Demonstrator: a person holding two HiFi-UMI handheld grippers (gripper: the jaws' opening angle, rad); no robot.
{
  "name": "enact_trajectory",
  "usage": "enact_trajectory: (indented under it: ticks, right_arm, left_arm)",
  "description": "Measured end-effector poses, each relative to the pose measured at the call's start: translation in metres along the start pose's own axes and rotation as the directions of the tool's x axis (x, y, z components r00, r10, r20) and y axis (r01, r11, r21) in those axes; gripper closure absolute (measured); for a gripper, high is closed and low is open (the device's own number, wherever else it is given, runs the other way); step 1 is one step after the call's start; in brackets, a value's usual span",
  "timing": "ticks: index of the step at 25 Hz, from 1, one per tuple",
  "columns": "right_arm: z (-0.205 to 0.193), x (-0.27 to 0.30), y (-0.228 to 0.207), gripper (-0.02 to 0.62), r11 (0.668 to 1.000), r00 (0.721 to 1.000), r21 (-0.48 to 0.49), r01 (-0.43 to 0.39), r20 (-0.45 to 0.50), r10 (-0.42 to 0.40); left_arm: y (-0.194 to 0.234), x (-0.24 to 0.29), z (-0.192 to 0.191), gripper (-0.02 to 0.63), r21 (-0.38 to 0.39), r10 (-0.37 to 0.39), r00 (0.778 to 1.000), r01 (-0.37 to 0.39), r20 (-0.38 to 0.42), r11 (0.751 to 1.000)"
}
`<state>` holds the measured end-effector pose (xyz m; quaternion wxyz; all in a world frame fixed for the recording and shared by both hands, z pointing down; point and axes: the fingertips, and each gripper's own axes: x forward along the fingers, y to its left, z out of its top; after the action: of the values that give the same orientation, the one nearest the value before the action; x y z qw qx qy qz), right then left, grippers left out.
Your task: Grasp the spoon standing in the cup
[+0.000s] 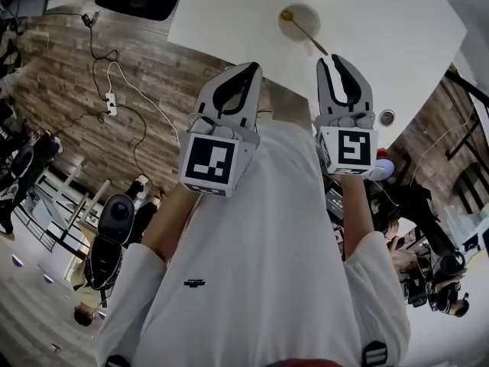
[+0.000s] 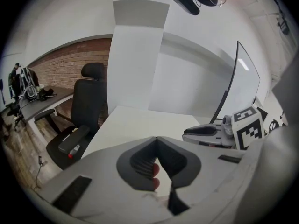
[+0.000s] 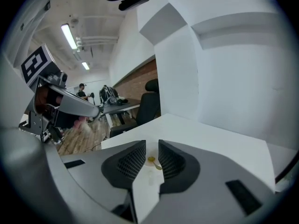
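Smooth matt white table (image 1: 382, 29), wood-plank floor (image 1: 53, 82) — glossy gold-toned spoon (image 1: 306, 34)

1. Plain white bench (image 1: 397, 29).
2. Black office chair (image 2: 86, 108) parked just beside its edge.
3. Thin curved monitor (image 2: 243, 83), seen edge-on.
4. White power strip (image 1: 111, 103) with cables on the wood floor (image 1: 53, 75).
5. Brick wall (image 2: 58, 69) behind the chair.

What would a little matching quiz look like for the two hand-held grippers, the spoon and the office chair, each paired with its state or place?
Things:
1. left hand-held gripper
2. right hand-held gripper
3. spoon
4. office chair

States or places:
A. stands in the cup on the white table
B. jaws slightly apart, nothing held
C. black, beside the white table
D. jaw tips together

Pairs: 1-D, 2-B, 3-A, 4-C
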<state>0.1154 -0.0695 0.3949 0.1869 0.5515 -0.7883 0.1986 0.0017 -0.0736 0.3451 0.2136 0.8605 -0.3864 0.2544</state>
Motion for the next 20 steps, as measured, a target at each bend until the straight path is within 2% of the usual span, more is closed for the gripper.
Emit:
enact_trajectory:
  ticks: [6,9,13,20]
  right_arm:
    - [-0.036,0.020,-0.007,0.515,0.999,0.997,-0.035,-0.025,-0.073,0.022]
    - [-0.046,0.028,-0.011,0.512,0.998,0.993,-0.047,-0.038,-0.111,0.033]
    - [-0.054,0.041,-0.010,0.502,0.998,0.994,-0.038,-0.050,-0.099,0.046]
    - [-0.065,0.057,-0.012,0.502,0.995,0.988,-0.071,-0.068,-0.142,0.057]
  left_arm:
    - [0.001,0.017,-0.027,0.609,-0.051,0.001,0.995,-0.006,-0.101,0.999]
    - [0.008,0.022,-0.035,0.609,-0.060,0.014,0.993,-0.021,-0.119,0.998]
    - [0.020,0.025,-0.049,0.609,-0.075,0.037,0.989,-0.048,-0.146,0.996]
    - [0.024,0.030,-0.061,0.609,-0.078,0.050,0.984,-0.064,-0.171,0.995]
